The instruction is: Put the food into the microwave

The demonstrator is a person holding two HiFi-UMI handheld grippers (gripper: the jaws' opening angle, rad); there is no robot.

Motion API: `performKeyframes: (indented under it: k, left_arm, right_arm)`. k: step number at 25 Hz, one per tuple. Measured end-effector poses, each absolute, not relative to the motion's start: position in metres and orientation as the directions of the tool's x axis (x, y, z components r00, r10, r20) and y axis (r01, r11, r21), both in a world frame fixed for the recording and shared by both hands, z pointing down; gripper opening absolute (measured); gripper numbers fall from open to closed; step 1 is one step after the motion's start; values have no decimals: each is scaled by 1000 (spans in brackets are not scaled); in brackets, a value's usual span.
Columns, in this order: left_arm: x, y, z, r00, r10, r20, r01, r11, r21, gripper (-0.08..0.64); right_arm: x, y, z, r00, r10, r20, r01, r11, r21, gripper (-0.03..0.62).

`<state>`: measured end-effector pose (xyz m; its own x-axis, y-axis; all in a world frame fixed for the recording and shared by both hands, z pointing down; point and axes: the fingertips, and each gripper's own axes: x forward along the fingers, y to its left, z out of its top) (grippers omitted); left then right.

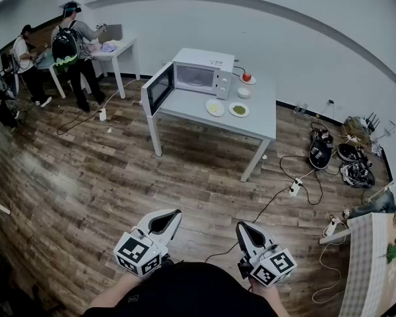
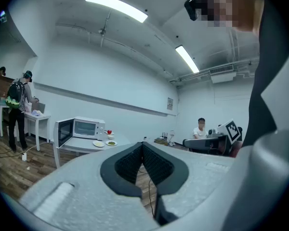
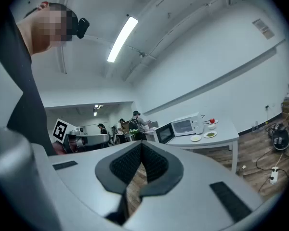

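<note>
A white microwave (image 1: 201, 73) stands on a grey table (image 1: 264, 121) across the room, its door (image 1: 157, 88) swung open to the left. In front of it lie a plate of pale food (image 1: 215, 107) and a plate of green food (image 1: 239, 109). A small white bowl (image 1: 243, 92) and a red apple (image 1: 247, 76) sit behind them. My left gripper (image 1: 176, 214) and right gripper (image 1: 240, 227) hover low and near me, far from the table. Both are shut and hold nothing. The microwave (image 2: 84, 127) and plates (image 2: 99, 144) look small in the left gripper view, as does the microwave (image 3: 183, 126) in the right gripper view.
Two people stand at a white desk (image 1: 115, 50) at the back left. Cables and a power strip (image 1: 295, 188) trail over the wood floor right of the table, with helmets (image 1: 319, 154) near the wall. A checked surface (image 1: 369, 263) is at the right edge. A person (image 2: 201, 128) sits behind me.
</note>
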<state>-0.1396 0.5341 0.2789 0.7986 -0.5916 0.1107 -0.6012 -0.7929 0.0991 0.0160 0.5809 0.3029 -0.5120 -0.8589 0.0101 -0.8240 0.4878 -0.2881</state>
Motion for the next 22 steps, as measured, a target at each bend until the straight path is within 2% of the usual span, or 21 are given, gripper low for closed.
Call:
performKeyframes:
  k: [12,22]
  left_arm:
    - [-100,547,274,797,-594,112,-603,-795,71,6]
    - [-65,559,276,746,-658,104,-665,-746,51,8]
  right_arm:
    - [45,592,300,-536,-844,-11,-809,518,-278,14]
    - [80,603,302,-599,-800,-15,-765,578,-283,14]
